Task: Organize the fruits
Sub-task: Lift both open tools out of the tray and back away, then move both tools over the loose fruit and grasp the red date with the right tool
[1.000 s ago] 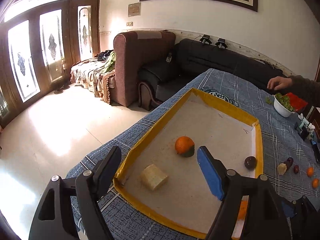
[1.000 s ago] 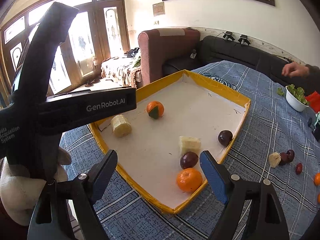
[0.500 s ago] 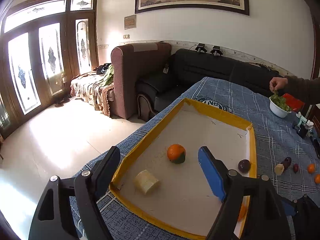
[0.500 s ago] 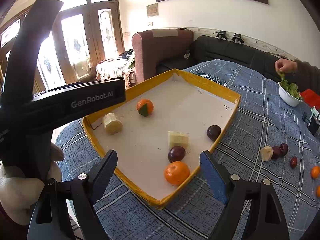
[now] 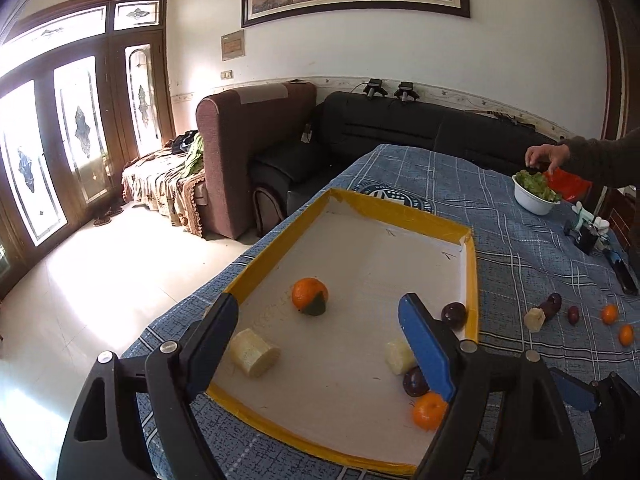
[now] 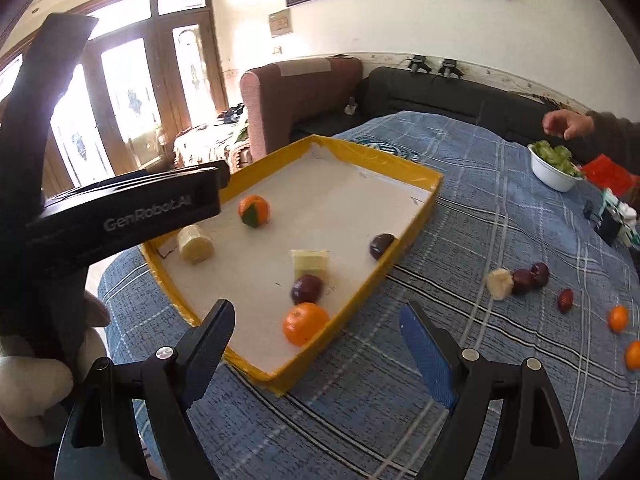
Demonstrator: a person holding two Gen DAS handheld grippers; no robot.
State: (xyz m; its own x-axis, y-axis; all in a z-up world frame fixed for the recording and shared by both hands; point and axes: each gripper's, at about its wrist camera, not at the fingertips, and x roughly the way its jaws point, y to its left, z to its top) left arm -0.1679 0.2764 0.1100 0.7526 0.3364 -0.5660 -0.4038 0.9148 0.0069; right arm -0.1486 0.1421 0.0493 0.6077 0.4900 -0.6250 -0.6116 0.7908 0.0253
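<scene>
1. While both tools hover over the table, left gripper (image 5: 320,336) jaws spread, nothing between; its jaws have just been opening.
2. Right gripper (image 6: 320,340) jaws wide apart, empty.
3. Yellow-rimmed tray (image 6: 416,220), frame centre: two oranges (image 6: 305,323), plums (image 6: 306,289), pale fruit pieces (image 6: 195,244).
4. Loose fruits (image 6: 520,280) on blue cloth (image 6: 460,240), right of tray.
5. Person's hand (image 6: 568,125) over white bowl (image 6: 554,176), upper right.
</scene>
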